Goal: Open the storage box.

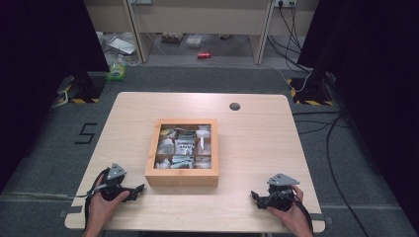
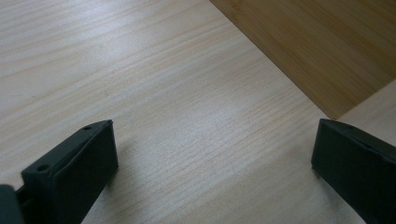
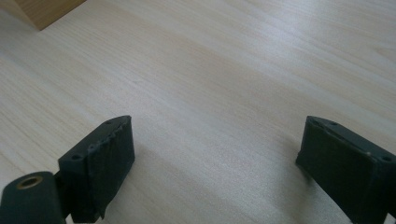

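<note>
On the table (image 1: 257, 128), we're resting both grippers, jaws wide with nothing between: left gripper (image 1: 140, 188) beside the wooden box (image 1: 182, 177), right gripper (image 1: 253, 195) well apart.

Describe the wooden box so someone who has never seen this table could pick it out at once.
On the pale wooden table, look at the middle, ahead of both hands. The wooden box is square, darker-framed, and split into compartments holding small packets; the table's other feature is a small dark round spot.
</note>
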A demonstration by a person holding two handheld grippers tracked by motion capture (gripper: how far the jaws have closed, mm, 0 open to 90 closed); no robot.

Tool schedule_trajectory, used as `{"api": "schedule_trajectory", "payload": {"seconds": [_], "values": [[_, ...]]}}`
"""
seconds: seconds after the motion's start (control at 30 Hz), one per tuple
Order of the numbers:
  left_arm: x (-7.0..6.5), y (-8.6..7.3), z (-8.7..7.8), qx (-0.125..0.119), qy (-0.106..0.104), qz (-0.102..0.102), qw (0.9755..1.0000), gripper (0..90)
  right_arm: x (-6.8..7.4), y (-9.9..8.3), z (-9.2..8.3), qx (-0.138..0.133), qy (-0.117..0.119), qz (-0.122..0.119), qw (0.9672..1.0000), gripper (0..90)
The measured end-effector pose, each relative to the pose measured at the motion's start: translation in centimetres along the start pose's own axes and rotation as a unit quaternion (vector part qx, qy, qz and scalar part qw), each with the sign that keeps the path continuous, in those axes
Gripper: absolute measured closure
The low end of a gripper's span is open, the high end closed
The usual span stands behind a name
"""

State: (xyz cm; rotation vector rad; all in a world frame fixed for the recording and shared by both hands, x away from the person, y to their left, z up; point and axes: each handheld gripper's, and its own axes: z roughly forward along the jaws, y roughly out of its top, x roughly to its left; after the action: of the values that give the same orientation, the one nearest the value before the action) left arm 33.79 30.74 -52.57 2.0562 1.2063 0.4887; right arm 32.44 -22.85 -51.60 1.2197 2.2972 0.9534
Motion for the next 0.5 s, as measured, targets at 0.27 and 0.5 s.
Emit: {"api": "schedule_trajectory", "payload": {"seconds": [0.27, 0.5], "values": [[0.00, 0.00, 0.00, 0.000, 0.000, 0.000, 1.0000, 0.0, -0.03, 0.01, 0.00, 0.000, 0.000, -0.001, 1.0000, 10.9], [0.00, 0.00, 0.00, 0.000, 0.000, 0.000, 1.0000, 0.0, 0.04, 0.13, -0.08, -0.005, 0.010, 0.004, 0.9999, 15.8]]}}
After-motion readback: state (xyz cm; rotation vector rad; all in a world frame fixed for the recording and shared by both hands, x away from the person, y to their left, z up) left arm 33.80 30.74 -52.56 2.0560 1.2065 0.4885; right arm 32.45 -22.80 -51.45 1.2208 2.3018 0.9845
